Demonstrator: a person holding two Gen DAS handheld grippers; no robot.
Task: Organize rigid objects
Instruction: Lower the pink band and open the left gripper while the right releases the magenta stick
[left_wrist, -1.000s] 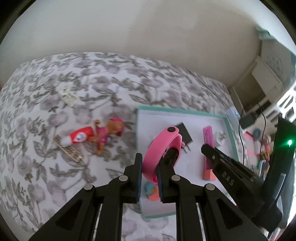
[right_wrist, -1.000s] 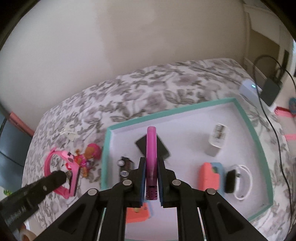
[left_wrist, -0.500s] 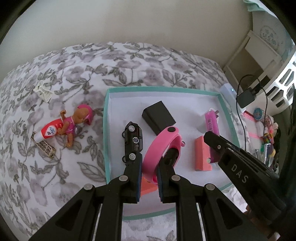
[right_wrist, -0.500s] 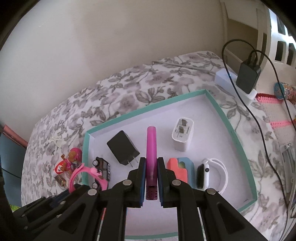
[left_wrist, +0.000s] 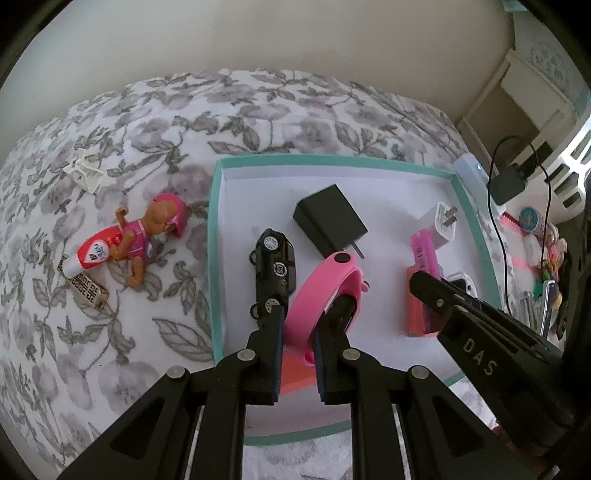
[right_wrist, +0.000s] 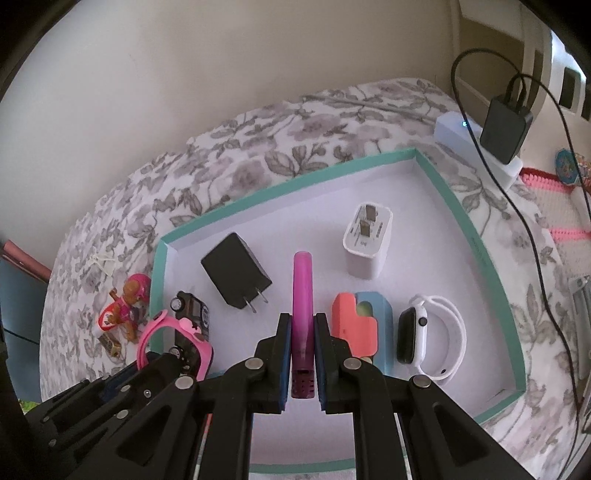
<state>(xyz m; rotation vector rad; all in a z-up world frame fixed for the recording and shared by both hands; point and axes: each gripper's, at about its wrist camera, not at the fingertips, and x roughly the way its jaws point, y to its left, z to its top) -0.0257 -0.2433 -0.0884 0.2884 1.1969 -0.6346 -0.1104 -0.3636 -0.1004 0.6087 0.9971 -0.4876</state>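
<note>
My left gripper is shut on a pink watch band, held over the left part of the teal-rimmed white tray. My right gripper is shut on a magenta stick-shaped device, held over the tray's middle; it also shows in the left wrist view. In the tray lie a black toy car, a black charger, a white charger, a coral and blue case and a white smartwatch.
On the floral bedspread left of the tray lie a toy pup figure, a red and white tube, a patterned gold item and a white clip. A power strip with a black adapter sits at the bed's right edge.
Both grippers have moved in over the tray with their objects still held. The left gripper has come from the tray's left edge to above the toy car.
</note>
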